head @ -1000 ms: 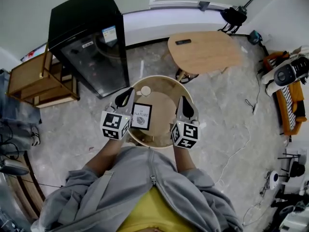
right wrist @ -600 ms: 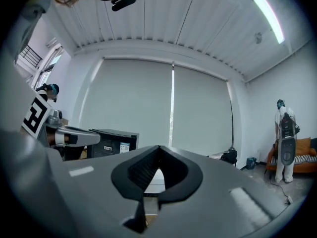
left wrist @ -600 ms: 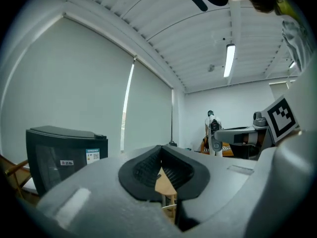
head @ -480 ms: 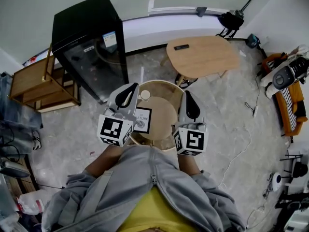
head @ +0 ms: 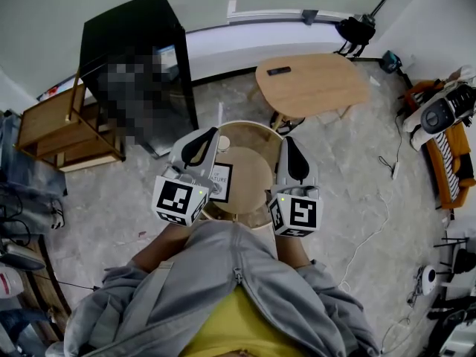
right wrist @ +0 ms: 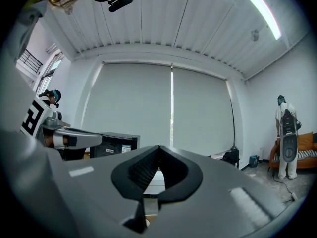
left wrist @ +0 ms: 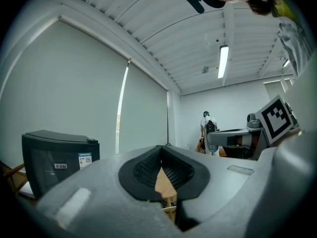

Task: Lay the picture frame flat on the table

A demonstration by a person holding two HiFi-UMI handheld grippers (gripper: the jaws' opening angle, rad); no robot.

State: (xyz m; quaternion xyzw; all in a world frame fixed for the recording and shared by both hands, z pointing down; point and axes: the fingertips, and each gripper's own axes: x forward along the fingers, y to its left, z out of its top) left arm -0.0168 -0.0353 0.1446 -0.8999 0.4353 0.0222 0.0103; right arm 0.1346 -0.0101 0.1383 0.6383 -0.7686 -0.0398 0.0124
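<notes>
Half of the picture frame (head: 222,179) shows on the round wooden table (head: 250,171). My left gripper (head: 207,135) covers its left side, so I can't tell whether it lies flat. Its print looks like "NATURE", partly covered. Both jaw pairs are clenched on nothing, and the right gripper (head: 289,142) hangs over the table's right edge.

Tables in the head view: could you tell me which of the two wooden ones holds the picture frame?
The nearer, round table holds the picture frame; the farther oval table bears only a small dark object.
</notes>
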